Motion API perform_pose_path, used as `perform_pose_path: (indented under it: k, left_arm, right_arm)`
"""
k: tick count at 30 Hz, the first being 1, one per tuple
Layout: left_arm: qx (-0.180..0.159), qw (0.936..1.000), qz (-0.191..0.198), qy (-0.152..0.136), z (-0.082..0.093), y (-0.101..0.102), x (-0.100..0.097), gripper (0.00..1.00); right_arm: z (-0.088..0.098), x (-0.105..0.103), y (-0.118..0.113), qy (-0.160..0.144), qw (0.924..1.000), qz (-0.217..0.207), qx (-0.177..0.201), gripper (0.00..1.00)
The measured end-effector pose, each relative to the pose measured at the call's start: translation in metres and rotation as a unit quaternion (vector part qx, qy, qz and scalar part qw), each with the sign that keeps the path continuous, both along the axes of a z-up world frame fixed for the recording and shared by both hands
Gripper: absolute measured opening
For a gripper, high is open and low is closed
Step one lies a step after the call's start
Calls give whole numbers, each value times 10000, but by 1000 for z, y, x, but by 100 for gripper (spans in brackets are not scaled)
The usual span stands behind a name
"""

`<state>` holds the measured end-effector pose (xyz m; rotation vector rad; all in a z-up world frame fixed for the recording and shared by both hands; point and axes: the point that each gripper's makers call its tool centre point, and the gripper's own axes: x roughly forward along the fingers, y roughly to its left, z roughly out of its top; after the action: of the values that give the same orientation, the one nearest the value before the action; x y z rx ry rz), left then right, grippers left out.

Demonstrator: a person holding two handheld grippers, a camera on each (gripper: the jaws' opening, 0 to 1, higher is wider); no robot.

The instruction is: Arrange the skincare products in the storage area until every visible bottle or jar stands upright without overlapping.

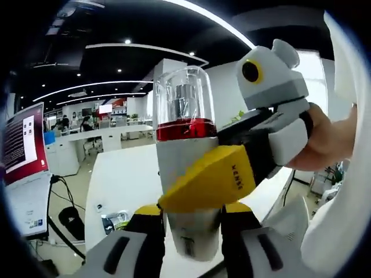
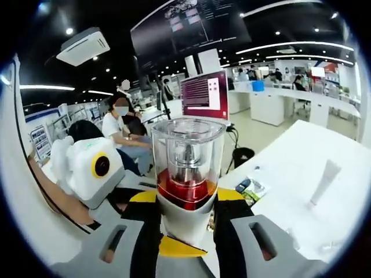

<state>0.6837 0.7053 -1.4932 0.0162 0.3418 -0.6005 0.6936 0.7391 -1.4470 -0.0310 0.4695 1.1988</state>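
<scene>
A white pump bottle [image 1: 185, 145] with a red collar and a clear cap is held in the air over the table. In the left gripper view my left gripper [image 1: 191, 231] is shut on its lower body, with a black-and-yellow jaw on each side. My right gripper [image 1: 217, 176] comes in from the right, its yellow jaw lying across the bottle's middle. In the right gripper view the same bottle [image 2: 186, 168] rises straight up between the jaws of my right gripper [image 2: 185, 226], which is shut on it below the red collar.
A white table [image 2: 330, 231] lies below, with a slim white tube [image 2: 323, 182] standing on it and a small packet [image 2: 252, 188] near its edge. A red-screened monitor [image 2: 204, 92] stands behind. Seated people [image 2: 119, 124] are at the left.
</scene>
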Motion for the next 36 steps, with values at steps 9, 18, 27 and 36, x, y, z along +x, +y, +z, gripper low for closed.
perform_pose_path:
  k: [9,18,27,36]
  left_arm:
    - [345,9970,-198,668,-49,12,-3,50]
    - [1012,9869,-340,1208,-114,22,-3,53]
    - [1696,9739,-503,1420,-141,25,5,52]
    - [2022,9687,-447,1370,-158,32,24,51]
  right_arm:
    - [4,27,-17,144,9994,-251,167,31]
    - [5,55,-44,242,9979,-574,154,31]
    - [0,83,-61,424,9973,-572,166,31]
    - [-2,122,-89,396,9952,-873,173,31]
